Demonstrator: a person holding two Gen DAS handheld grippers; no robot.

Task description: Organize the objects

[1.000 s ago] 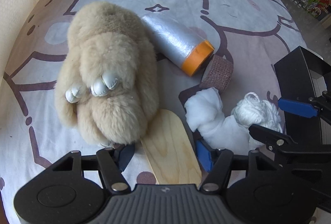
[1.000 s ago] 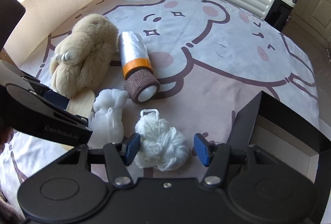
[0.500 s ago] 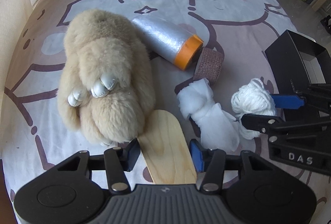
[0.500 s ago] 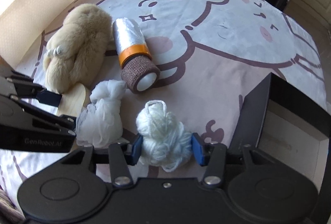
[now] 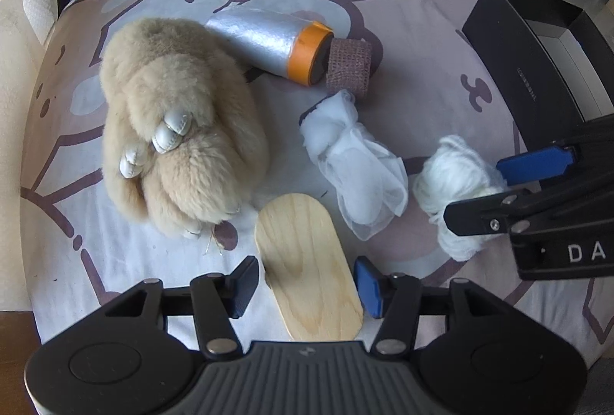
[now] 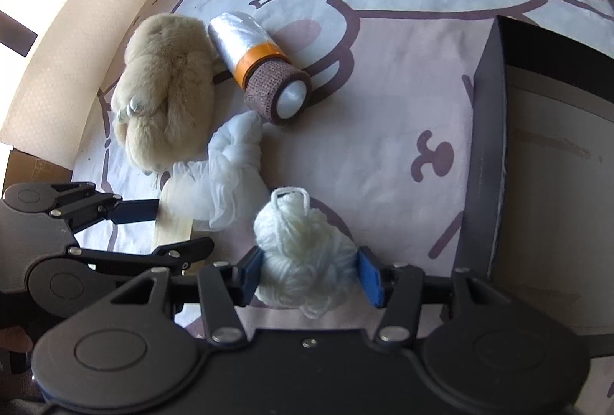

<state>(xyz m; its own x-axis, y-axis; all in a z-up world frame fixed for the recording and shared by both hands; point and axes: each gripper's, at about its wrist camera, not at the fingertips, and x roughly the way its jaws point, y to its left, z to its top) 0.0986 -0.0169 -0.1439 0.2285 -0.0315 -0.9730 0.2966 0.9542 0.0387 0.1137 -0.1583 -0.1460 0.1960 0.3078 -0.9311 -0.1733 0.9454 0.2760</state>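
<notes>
Two grippers point steeply down at a bedsheet (image 5: 403, 12) printed with cartoon bears. The left gripper (image 5: 307, 286) straddles a flat wooden board (image 5: 307, 273) with rounded ends; its jaws stand partly apart, with a thin gap showing between each blue pad and the board's edges, so the board lies between them unclasped. These jaws narrowed and have just been opening again. The right gripper (image 6: 311, 277) has a ball of white yarn (image 6: 303, 257) between its fingers; the left pad touches the wool, while the right pad sits at its fuzzy edge, and whether it presses cannot be told. Its jaws too have just been opening after a squeeze, with the yarn between them.

Beside the board lies a crumpled white mesh cloth (image 5: 357, 162), and beyond it a brown bandage roll (image 6: 278, 93) sits end to end with a silver roll capped in orange (image 5: 276, 46). A beige plush toy (image 5: 176, 123) lies left of these, near the board's far end. A black box (image 6: 487, 146) stands open at the right, close to the yarn.

Compared with a second ago, the yarn has gone from lying ahead of the right fingers to sitting between them, and the left gripper's view has rolled, so the board now runs more upright in it.
</notes>
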